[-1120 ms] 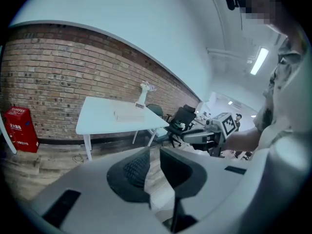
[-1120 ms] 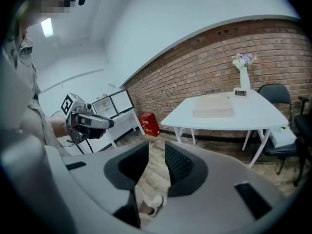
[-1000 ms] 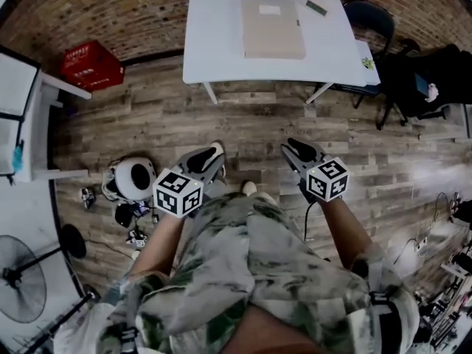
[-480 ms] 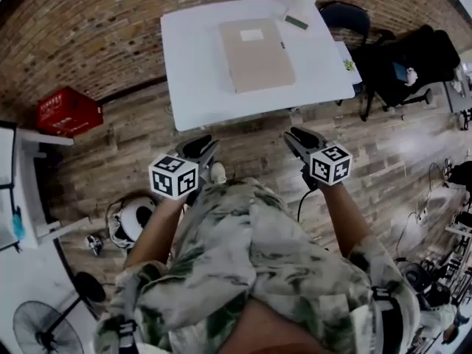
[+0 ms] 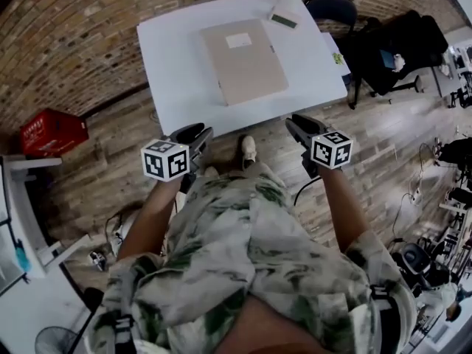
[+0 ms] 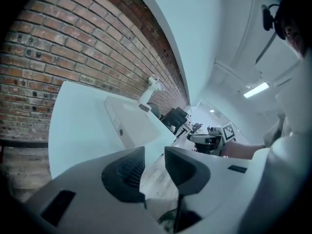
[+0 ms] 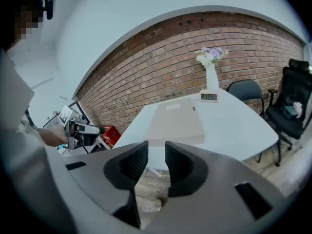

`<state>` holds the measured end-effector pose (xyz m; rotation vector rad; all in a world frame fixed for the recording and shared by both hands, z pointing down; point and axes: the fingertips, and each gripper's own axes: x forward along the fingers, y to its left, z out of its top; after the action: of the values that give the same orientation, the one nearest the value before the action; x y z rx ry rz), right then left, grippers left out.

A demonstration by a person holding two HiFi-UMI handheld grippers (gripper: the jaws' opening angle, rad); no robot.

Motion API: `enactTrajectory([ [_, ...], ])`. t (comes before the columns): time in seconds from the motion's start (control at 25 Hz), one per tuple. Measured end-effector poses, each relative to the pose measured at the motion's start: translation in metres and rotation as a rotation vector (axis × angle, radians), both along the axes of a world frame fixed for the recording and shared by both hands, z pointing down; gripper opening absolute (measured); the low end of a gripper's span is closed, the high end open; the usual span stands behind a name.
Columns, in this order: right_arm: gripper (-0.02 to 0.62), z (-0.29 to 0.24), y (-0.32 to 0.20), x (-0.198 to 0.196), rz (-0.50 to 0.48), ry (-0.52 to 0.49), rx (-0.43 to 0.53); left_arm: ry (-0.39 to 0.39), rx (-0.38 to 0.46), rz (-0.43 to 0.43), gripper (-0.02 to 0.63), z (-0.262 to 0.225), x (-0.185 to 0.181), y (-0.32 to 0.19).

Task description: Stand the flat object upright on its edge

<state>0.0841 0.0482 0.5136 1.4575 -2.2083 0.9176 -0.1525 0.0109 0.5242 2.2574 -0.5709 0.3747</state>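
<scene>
Drawn nearer white table point(image 5: 168, 57); beige folder point(image 5: 243, 61) flat mid-table, untouched; left gripper point(image 5: 198, 131) just opening further, right gripper point(image 5: 295, 123) part-open, both empty

— What is between the right gripper's point(image 7: 156, 150) jaws?
— Nothing. They stand apart, and wooden floor point(image 7: 146, 189) shows through the gap.
— And beyond them?
— A white table point(image 7: 243, 126) with a beige folder point(image 7: 176, 122) lying flat on it.
— Anything else up there?
— At the far edge, a white vase point(image 7: 211, 79) of flowers against the brick wall point(image 7: 156, 72), with a small clock point(image 7: 208, 97) just in front.
— On the right?
— A dark chair point(image 7: 245, 89) behind the table.
</scene>
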Motion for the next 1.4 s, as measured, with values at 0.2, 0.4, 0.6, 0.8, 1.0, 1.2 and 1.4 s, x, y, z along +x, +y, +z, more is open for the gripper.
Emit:
enactTrajectory([
  [0.2,0.13,0.016,-0.074,0.037,-0.027,-0.045,-0.025,-0.014,-0.048,-0.037,0.121,0.018,0.024,-0.059],
  [0.4,0.141,0.038,-0.149,0.077,-0.058,-0.088,-0.092,-0.034,-0.119,-0.096,0.138,0.038,0.056,-0.118],
  [0.6,0.161,0.066,-0.214,0.097,-0.131,-0.079,-0.167,-0.078,-0.173,-0.137,0.144,0.061,0.078,-0.164],
  [0.8,0.175,0.091,-0.256,0.11,-0.185,-0.098,-0.23,-0.119,-0.215,-0.166,0.159,0.085,0.098,-0.194],
  [1.0,0.181,0.115,-0.28,0.11,-0.222,-0.171,-0.304,-0.142,-0.26,-0.207,0.175,0.108,0.106,-0.217],
  [1.2,0.186,0.124,-0.294,0.1,-0.28,-0.206,-0.344,-0.136,-0.298,-0.233,0.192,0.121,0.11,-0.234],
  [1.4,0.187,0.129,-0.303,0.095,-0.322,-0.234,-0.376,-0.124,-0.337,-0.233,0.207,0.133,0.118,-0.242],
])
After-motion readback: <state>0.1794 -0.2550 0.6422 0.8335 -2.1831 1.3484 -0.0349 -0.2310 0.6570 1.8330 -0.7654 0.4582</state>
